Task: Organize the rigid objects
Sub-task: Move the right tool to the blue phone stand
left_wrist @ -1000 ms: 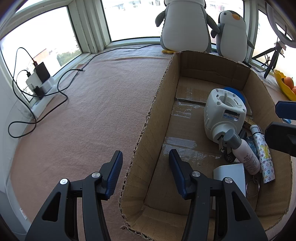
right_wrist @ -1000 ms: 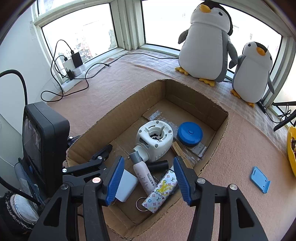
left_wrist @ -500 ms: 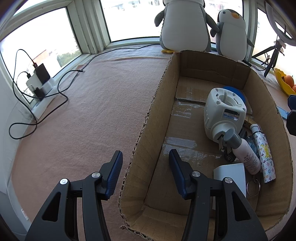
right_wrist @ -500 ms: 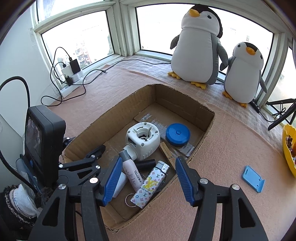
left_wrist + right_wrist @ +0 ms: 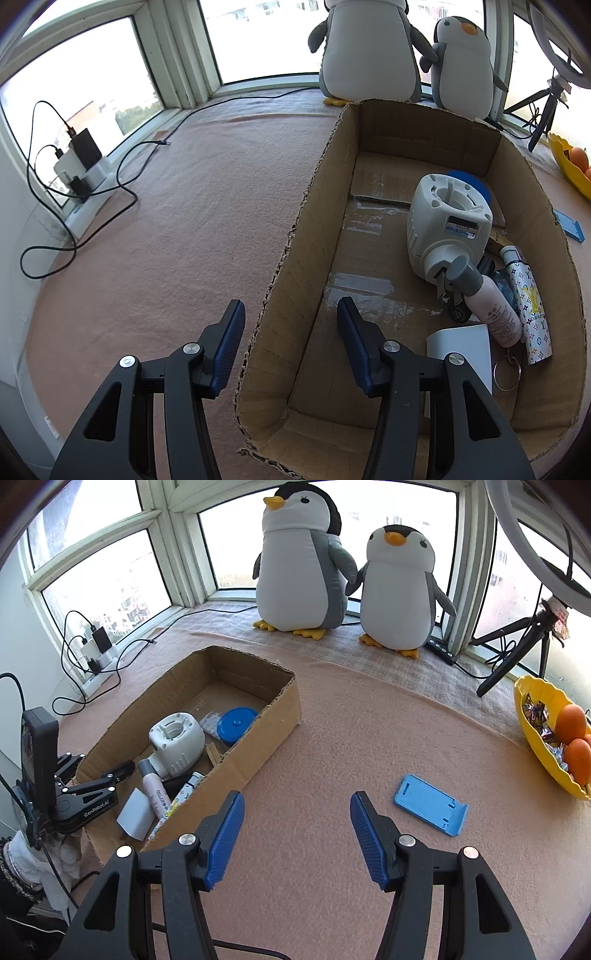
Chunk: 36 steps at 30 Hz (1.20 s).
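Both grippers gape wide and empty: the left gripper (image 5: 290, 328) straddles the cardboard box (image 5: 295, 258) wall, the right gripper (image 5: 296, 825) hangs with the blue phone stand (image 5: 430, 804) just ahead-right.

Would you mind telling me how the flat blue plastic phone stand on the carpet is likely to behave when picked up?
The flat blue plastic phone stand looks thin and rigid, so probably light and stiff. It lies nearly flush on the pink carpet, so the right gripper may struggle to get under it; its raised lip seems the easier hold.
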{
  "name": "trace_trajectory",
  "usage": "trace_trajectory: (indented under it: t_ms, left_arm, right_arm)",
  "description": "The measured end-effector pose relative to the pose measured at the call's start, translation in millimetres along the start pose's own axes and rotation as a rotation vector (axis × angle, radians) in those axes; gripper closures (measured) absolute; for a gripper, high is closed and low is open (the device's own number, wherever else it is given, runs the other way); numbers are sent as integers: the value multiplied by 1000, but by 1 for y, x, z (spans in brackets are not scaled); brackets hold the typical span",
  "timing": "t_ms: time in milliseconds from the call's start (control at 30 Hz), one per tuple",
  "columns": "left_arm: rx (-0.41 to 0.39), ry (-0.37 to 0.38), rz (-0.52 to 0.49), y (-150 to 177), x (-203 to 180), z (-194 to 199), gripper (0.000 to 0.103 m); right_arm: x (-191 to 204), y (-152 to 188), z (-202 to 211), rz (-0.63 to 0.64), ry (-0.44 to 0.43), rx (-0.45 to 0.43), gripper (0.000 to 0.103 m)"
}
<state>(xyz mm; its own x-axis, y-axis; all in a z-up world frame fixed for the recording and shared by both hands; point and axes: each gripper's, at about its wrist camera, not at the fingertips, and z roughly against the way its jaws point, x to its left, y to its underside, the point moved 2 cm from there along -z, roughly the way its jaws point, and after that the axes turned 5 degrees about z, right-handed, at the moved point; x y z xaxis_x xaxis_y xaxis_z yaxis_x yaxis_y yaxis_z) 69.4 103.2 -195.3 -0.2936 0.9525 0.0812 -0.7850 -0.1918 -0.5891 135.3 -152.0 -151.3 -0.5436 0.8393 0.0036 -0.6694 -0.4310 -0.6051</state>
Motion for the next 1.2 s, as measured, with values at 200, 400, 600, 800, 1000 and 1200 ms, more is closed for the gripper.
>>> trace_trajectory:
  t_ms: [200, 400, 600, 800, 1000, 1200]
  left_arm:
    - [1, -4, -7, 0, 0, 0, 51]
    - [1, -18, -16, -1, -2, 0, 51]
    - [1, -30, -16, -1, -1, 0, 51]
    - [-1, -34, -12, 0, -2, 1, 51]
    - [-1, -42, -17, 0, -2, 0, 51]
    - [-1, -44, -19, 1, -2, 1, 51]
  right_arm:
    - [-43, 4, -13, -1, -10, 39, 48]
    - [-69, 8, -27, 106, 13, 104, 48]
    - [-87, 10, -39, 195, 9, 164, 48]
    - [-87, 14, -55, 311, 20, 239, 48]
    - [-89, 16, -70, 368, 49, 275, 48]
    - [-93, 11, -79, 348, 19, 270, 48]
